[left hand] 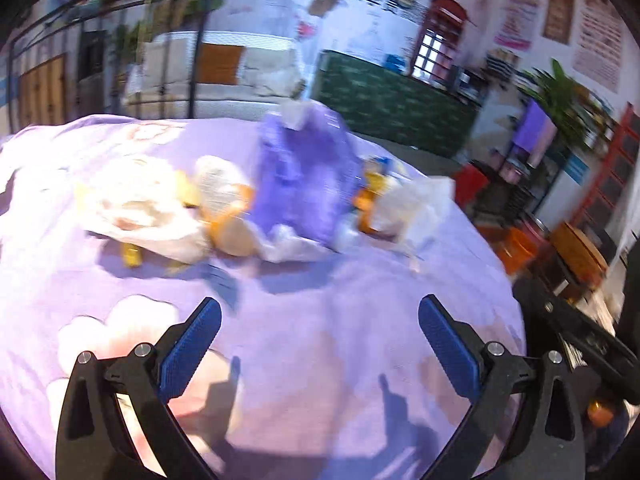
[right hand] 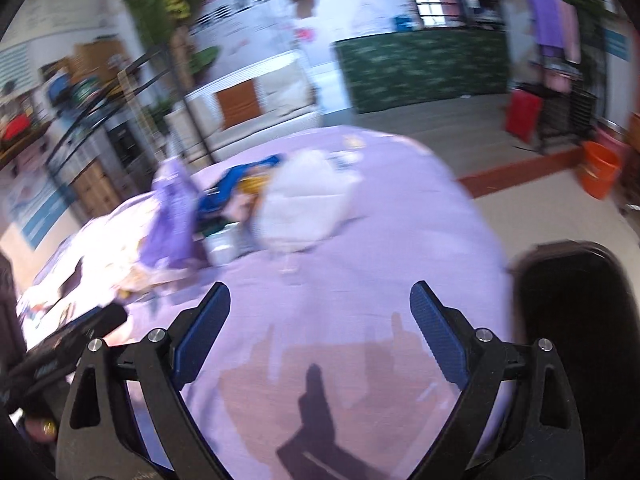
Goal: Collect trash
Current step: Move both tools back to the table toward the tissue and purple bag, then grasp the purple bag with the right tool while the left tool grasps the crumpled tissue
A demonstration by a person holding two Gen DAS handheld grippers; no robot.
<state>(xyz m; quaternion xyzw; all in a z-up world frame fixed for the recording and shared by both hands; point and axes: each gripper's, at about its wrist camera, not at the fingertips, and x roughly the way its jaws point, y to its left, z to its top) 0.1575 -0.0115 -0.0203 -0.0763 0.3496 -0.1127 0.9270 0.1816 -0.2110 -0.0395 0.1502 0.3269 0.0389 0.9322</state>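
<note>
A pile of trash lies on a table with a lilac cloth [left hand: 320, 320]. A purple plastic bag [left hand: 308, 176] stands in the middle of it, with white crumpled tissue [left hand: 140, 204] and orange wrappers [left hand: 236, 220] to its left and a white crumpled bag [left hand: 412, 208] to its right. My left gripper [left hand: 320, 312] is open and empty, short of the pile. In the right wrist view the purple bag [right hand: 172, 216] is at the left, a blue wrapper [right hand: 240, 184] and a white bag [right hand: 304, 208] beside it. My right gripper [right hand: 320, 300] is open and empty above the cloth [right hand: 360, 280].
The other gripper's black body [left hand: 580, 332] shows at the right in the left wrist view and at the left [right hand: 60, 344] in the right wrist view. A dark rounded object [right hand: 580, 320] sits at the table's right edge. An orange bucket [right hand: 600, 168] stands on the floor beyond.
</note>
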